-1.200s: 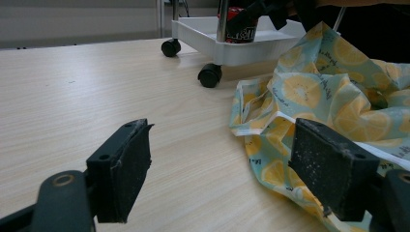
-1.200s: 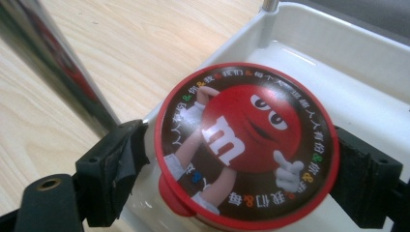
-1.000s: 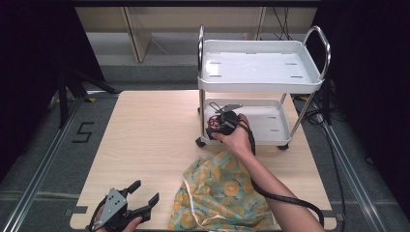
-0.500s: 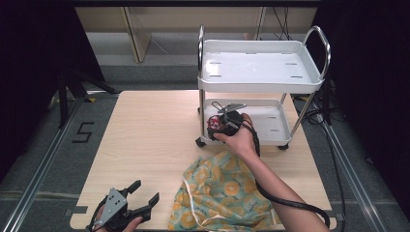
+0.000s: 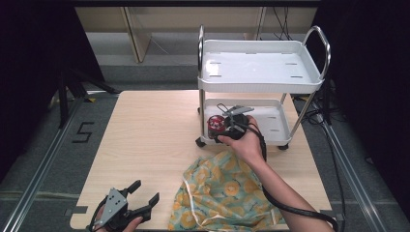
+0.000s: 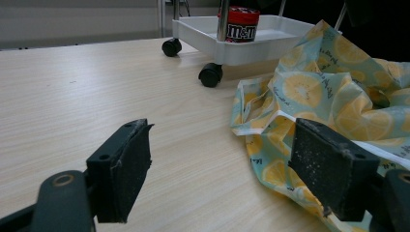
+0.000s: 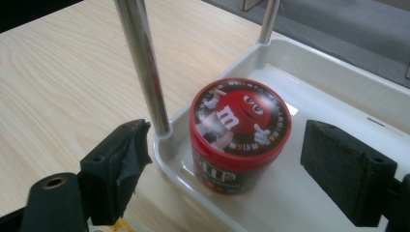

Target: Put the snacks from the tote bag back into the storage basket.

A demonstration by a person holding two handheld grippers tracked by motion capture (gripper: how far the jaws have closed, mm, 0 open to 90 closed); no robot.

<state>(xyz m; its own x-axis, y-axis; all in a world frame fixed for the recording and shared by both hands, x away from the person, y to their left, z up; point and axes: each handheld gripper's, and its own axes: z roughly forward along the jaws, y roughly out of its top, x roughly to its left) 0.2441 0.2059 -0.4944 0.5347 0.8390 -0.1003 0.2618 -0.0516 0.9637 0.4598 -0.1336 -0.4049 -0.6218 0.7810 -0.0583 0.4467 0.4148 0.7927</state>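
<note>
A red M&M's can stands upright in the near-left corner of the cart's lower tray, beside a chrome post. My right gripper is open, with its jaws apart on either side of the can and not touching it. From above, the right gripper sits at the lower tray's front edge by the can. My left gripper rests open near the table's front-left edge with nothing in it. In its own view the left gripper faces a lemon-print cloth.
The white two-tier cart stands on castors at the table's back right, its top tray bare. The crumpled yellow and teal cloth lies at the front, under the right forearm. Bare wood spreads over the table's left half.
The right hand has drawn back slightly toward the table's near side while the can stays put in the lower tray. The left gripper has not moved.
</note>
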